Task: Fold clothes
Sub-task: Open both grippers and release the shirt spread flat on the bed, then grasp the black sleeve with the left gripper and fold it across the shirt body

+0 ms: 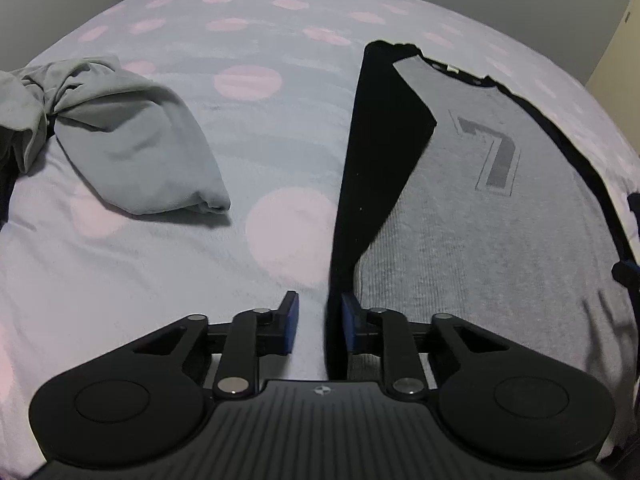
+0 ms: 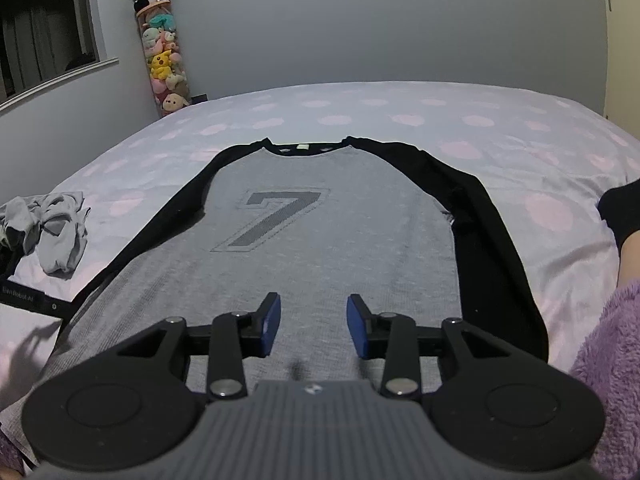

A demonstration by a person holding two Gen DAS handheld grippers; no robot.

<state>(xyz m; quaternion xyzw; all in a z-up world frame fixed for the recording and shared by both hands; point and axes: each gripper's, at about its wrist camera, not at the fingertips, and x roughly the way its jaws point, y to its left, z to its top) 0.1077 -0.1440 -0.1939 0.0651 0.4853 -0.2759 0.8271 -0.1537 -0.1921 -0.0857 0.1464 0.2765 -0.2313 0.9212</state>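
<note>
A grey raglan shirt [image 2: 340,240] with black sleeves and a big "7" lies flat, face up, on the spotted bed sheet [image 2: 400,120]. Its left black sleeve [image 1: 384,152] runs down along the shirt's left edge. My left gripper [image 1: 320,320] hangs low over the cuff end of that sleeve. The black cloth lies against the right pad, but bare sheet shows between it and the left pad, so the jaws are open. My right gripper [image 2: 314,322] hovers open over the shirt's lower grey body with nothing between its pads. The right black sleeve [image 2: 492,240] lies straight beside the body.
A crumpled grey garment [image 1: 132,140] [image 2: 52,232] lies on the bed to the left of the shirt. A person's purple fleecy sleeve [image 2: 600,380] is at the lower right. A tall tube of plush toys [image 2: 164,60] and a window [image 2: 40,20] stand by the far wall.
</note>
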